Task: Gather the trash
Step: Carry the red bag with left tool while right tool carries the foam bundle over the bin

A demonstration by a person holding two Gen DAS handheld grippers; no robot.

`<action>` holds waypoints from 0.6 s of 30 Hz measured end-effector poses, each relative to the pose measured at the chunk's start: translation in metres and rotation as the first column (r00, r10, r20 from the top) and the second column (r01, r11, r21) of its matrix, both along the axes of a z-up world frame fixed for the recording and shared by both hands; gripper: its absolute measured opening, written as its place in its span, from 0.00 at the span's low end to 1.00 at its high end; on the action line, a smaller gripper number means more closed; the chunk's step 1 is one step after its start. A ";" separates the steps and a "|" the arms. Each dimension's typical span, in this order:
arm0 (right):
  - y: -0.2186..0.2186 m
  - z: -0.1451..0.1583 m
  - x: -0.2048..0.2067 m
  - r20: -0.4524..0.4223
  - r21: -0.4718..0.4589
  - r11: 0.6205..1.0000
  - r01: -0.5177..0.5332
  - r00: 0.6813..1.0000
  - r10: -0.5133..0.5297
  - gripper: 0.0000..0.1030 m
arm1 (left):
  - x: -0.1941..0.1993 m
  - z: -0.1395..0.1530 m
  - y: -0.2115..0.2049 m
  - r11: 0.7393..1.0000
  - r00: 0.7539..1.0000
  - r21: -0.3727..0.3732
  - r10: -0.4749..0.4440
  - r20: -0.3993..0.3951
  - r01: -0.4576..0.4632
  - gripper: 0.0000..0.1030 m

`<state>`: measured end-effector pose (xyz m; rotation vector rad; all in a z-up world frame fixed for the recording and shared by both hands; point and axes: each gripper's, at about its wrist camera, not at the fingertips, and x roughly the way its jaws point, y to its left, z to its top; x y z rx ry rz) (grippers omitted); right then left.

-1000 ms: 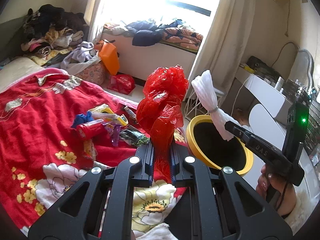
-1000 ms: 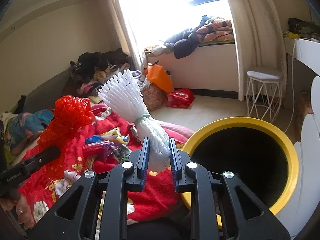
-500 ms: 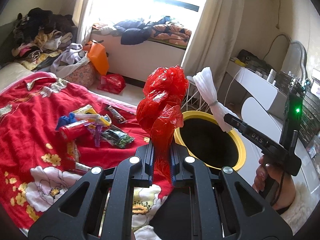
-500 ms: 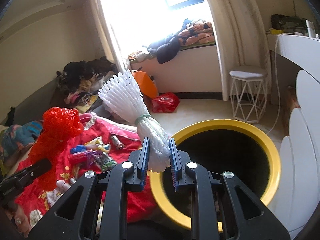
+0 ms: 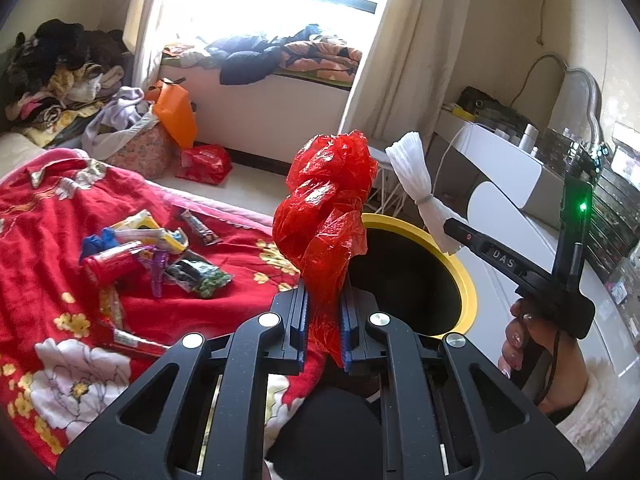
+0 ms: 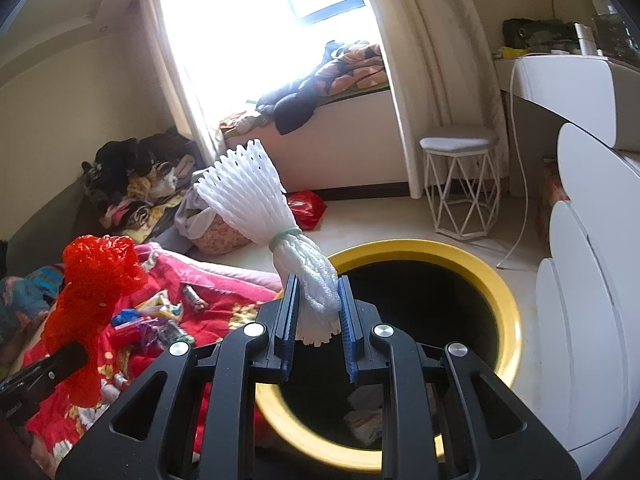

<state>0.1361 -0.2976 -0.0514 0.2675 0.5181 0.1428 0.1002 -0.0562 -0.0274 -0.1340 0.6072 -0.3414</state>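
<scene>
We are holding two bits of trash, one in each tool. Our left gripper (image 5: 324, 320) is squeezed tight on a crumpled red plastic bag (image 5: 326, 216). We pinch it low down, so most of the bag sticks up above the jaws and nothing drags. Our right gripper (image 6: 318, 316) is squeezed on a bundle of white foam netting (image 6: 256, 196), tied in the middle with a green band. We grip it below the band, so the fluffy top fans out above.

Both things are up in the air near the yellow bin (image 6: 496, 280), because that is where trash goes. The netting sits over the near edge of the bin's dark mouth. The red bag is just beside the rim, on the bed side.

Both tools point forward and tip down a bit toward the bin. In the left view we can see our right hand (image 5: 520, 340) wrapped around the handle of its tool, held out to the side.

More trash (image 5: 160, 256), like wrappers and a red can, lies on the red flowery blanket (image 5: 48, 292). We think the next job is to let go over the bin, then get those.
</scene>
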 end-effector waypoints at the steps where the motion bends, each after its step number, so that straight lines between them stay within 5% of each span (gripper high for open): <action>1: -0.002 -0.001 0.000 0.000 -0.001 1.000 0.006 1.000 -0.006 0.18 | 0.001 -0.001 -0.002 1.000 1.000 0.001 -0.005 -0.001 0.005 0.08; 18: -0.036 -0.015 0.006 -0.056 0.004 0.992 0.128 0.990 -0.128 0.18 | 0.019 -0.012 -0.043 0.996 0.996 0.027 -0.083 -0.026 0.084 0.08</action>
